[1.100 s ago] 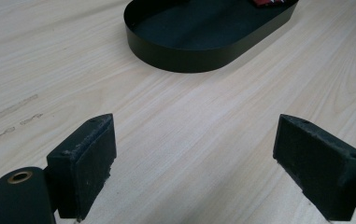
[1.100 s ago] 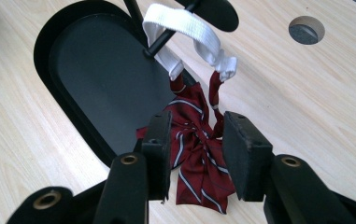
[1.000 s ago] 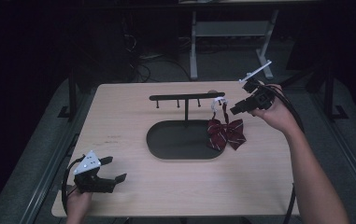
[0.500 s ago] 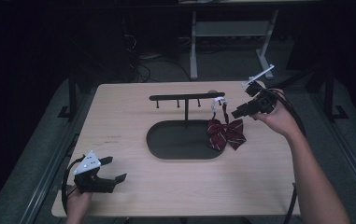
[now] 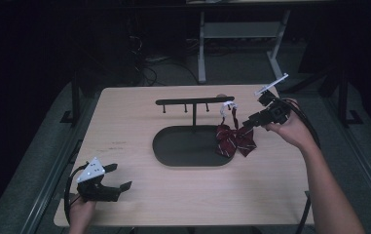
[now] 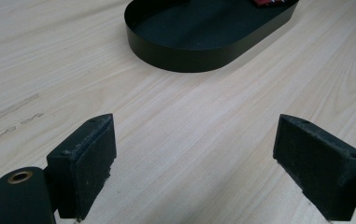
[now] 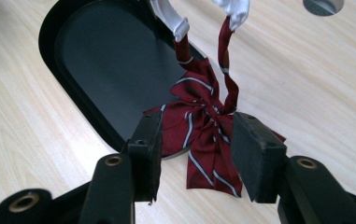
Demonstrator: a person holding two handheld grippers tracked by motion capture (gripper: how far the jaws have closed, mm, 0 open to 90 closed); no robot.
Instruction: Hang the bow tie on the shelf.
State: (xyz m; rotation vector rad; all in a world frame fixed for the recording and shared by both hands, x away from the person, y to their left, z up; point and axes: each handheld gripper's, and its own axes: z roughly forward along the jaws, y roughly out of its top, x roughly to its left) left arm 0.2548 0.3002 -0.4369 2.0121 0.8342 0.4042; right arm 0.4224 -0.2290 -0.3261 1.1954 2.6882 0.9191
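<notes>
Right tongs point(image 7: 194, 154), just opening, were held apart around the striped bow tie point(image 7: 203, 135); left tongs point(image 6: 194, 163) were spread wide over the tabletop point(image 6: 189, 121), nothing gripped.

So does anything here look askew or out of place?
Only slightly: the striped bow tie hangs by its strap from the right end of the black rack, and its lower part drapes over the rim of the oval tray onto the table rather than hanging free. Nothing looks damaged.
</notes>
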